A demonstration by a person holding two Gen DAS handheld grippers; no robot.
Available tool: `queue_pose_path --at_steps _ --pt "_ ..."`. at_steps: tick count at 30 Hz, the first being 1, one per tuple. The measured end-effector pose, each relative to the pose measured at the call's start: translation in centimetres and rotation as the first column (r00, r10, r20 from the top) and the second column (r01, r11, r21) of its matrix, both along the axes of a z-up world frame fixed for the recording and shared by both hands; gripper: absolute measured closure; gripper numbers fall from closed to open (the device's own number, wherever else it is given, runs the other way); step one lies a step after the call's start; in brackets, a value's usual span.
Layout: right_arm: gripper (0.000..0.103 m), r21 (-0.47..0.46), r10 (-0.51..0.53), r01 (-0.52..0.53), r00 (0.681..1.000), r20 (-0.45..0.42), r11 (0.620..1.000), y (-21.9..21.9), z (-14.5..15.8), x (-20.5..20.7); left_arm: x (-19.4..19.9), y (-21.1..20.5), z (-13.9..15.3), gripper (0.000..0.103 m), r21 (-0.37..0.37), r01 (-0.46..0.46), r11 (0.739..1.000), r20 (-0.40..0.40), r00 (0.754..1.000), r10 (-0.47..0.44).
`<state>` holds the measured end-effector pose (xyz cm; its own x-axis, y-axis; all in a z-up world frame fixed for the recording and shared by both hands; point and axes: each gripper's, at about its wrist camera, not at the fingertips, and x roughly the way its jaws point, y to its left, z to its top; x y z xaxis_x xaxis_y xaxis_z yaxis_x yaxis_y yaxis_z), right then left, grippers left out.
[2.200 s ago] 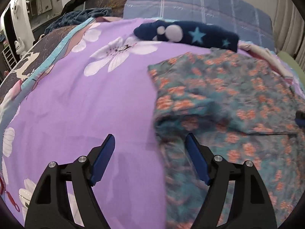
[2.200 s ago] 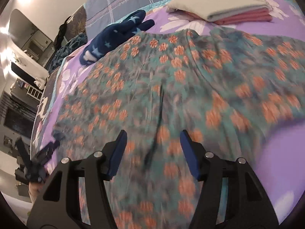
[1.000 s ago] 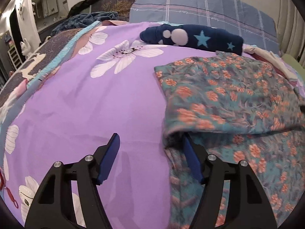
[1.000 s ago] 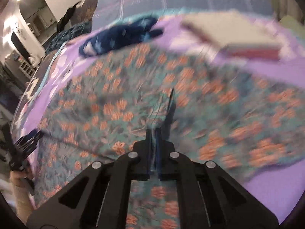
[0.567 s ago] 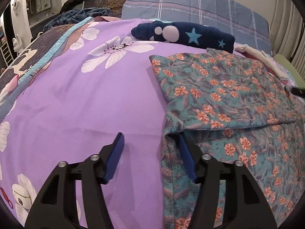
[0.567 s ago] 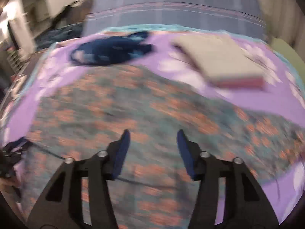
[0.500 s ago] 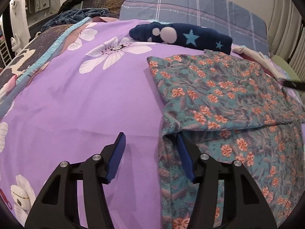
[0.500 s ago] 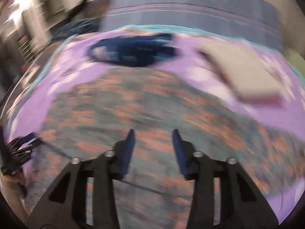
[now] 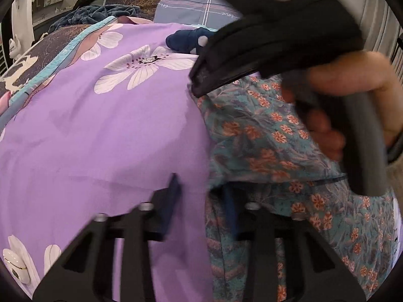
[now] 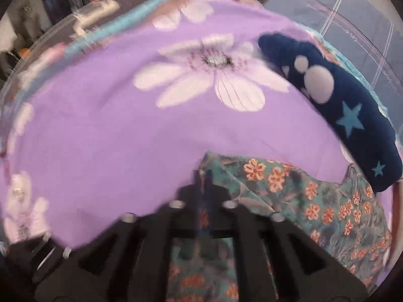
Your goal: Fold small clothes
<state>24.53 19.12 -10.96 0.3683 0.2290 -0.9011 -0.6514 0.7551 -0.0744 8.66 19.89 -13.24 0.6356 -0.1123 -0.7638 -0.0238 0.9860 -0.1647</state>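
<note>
A teal garment with orange flowers (image 9: 252,130) lies folded over on the purple flowered bedsheet (image 9: 100,125). My left gripper (image 9: 201,198) is low at its near left edge. Its jaws are closing, with the folded edge between them and a gap still showing beside the left finger (image 9: 173,196). A hand (image 9: 352,88) holds my right gripper (image 9: 197,88) at the garment's far left corner. In the right wrist view this gripper (image 10: 202,178) is shut on that corner of the garment (image 10: 314,201), though the fingers are blurred.
A navy soft item with white dots and blue stars (image 10: 340,100) lies just beyond the garment. A plaid grey-blue pillow (image 9: 201,7) and a dark blue blanket (image 9: 95,15) sit at the head of the bed. Bare sheet stretches to the left.
The right gripper opened, swept left across the garment to its far left corner and shut there. The left gripper stayed at the near edge while its jaws narrowed.
</note>
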Motion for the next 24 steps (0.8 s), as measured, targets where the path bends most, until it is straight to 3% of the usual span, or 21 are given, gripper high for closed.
queue_pose_path --at_steps 5,6,7,8,10,14,17,21,24 --pt "0.103 0.135 -0.048 0.047 0.999 0.005 0.99 0.2 1.1 1.1 -0.5 0.6 -0.4 0.079 -0.01 -0.038 0.999 0.003 0.999 0.038" --pt "0.103 0.135 -0.035 0.029 0.999 0.042 0.99 0.3 0.8 1.3 -0.6 0.4 -0.3 0.078 0.005 -0.037 0.999 0.006 0.999 0.037" --pt "0.101 0.111 -0.031 0.024 0.997 0.065 0.994 0.6 0.4 1.5 -0.7 0.3 -0.2 0.077 0.018 -0.036 0.999 0.007 0.999 0.036" --pt "0.091 0.079 -0.03 0.025 0.997 0.068 0.997 0.5 0.1 1.5 -0.9 0.1 -0.1 0.074 0.036 -0.035 0.999 0.009 0.999 0.035" --pt "0.081 0.111 -0.046 0.041 0.998 0.048 0.993 -1.4 0.7 1.1 -1.7 0.0 0.3 0.07 0.058 -0.032 0.998 0.016 0.999 0.031" --pt "0.081 0.261 -0.083 0.055 0.992 0.095 0.964 -9.8 4.9 -2.1 -3.5 1.2 1.6 0.071 -0.003 -0.038 0.999 0.038 0.999 0.038" --pt "0.081 0.327 -0.141 0.102 0.985 0.095 0.939 -18.0 6.7 -4.9 -3.8 0.7 3.9 0.071 -0.084 0.008 0.996 0.119 0.993 0.002" --pt "0.084 0.354 -0.274 0.244 0.961 0.037 0.903 -28.4 5.8 -9.0 -1.8 -3.0 5.3 0.071 -0.084 0.105 0.991 0.172 0.981 -0.089" --pt "0.084 0.312 -0.362 0.348 0.932 -0.014 0.884 -32.3 3.1 -10.3 1.1 -6.3 4.0 0.071 -0.042 0.156 0.987 0.133 0.98 -0.15"
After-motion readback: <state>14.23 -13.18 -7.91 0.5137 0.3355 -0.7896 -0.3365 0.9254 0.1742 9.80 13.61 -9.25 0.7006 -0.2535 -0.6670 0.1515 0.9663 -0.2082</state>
